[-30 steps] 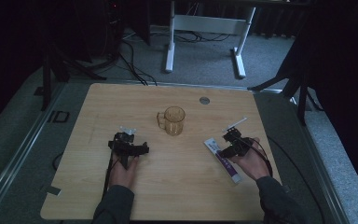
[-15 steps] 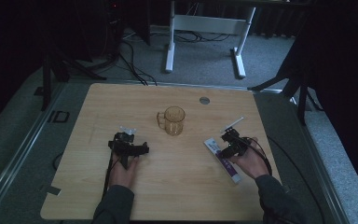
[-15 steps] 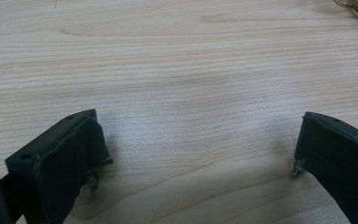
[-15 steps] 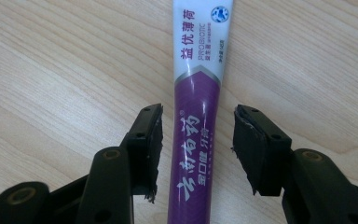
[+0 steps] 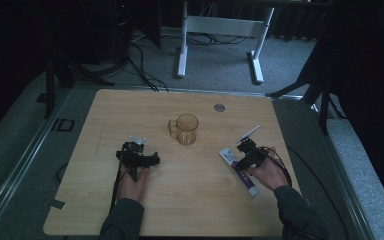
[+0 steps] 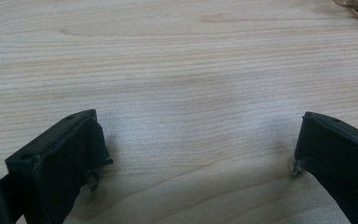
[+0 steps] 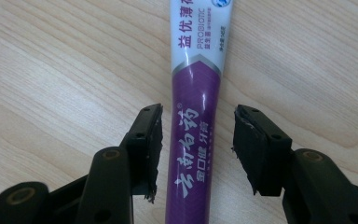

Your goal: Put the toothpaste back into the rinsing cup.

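Right gripper view: your right tool (image 7: pixel 196 149) sits half open w/ jaws either side of the purple toothpaste tube (image 7: pixel 195 126), not touching it. Tube lies flat on the counter (image 5: pixel 200 200), right of the amber mug (image 5: pixel 186 129). Left tool (image 6: pixel 196 154), wide open, holds nothing, left of the mug.

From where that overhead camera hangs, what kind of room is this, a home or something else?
Probably a lab or recording studio, not a home. A lone wooden table stands on grey carpet amid dark curtains, with cables trailing across the floor and black stands around it. On it lie staged props: a cup and a toothpaste tube.
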The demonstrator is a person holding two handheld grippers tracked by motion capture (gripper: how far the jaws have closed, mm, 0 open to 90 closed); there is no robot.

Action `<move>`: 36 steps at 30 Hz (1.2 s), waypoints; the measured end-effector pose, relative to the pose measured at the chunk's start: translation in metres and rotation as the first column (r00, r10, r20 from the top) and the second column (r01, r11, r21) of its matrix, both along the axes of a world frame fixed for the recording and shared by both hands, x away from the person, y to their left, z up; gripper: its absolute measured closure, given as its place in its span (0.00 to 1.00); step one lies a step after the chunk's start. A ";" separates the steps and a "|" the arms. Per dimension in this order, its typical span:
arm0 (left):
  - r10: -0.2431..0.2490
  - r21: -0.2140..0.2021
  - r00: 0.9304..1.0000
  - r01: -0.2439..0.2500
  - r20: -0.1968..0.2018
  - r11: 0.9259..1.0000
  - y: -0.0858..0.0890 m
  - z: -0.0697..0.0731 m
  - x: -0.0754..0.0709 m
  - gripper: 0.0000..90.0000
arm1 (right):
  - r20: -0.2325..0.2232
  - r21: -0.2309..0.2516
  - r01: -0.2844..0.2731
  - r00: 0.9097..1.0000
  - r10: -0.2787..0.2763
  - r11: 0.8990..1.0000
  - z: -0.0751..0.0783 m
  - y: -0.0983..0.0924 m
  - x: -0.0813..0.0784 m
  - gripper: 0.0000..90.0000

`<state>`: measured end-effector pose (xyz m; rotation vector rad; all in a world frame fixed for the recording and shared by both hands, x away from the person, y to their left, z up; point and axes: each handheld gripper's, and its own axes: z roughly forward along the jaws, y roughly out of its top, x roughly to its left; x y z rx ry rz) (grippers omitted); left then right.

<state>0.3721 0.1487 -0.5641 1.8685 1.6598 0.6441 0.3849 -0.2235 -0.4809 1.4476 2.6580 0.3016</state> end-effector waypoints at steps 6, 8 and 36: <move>0.000 0.000 1.000 0.000 0.000 1.000 0.000 0.000 0.000 0.00 | -0.014 -0.012 0.000 1.000 0.000 1.000 -0.004 0.000 0.002 0.60; 0.000 0.000 1.000 0.000 0.000 1.000 0.000 0.000 0.000 0.00 | -0.020 -0.022 -0.006 1.000 0.005 1.000 -0.005 0.001 0.002 0.61; 0.000 0.000 1.000 0.000 0.000 1.000 0.000 0.000 0.000 0.00 | -0.103 -0.070 -0.009 0.995 0.002 0.998 -0.018 0.008 0.011 0.65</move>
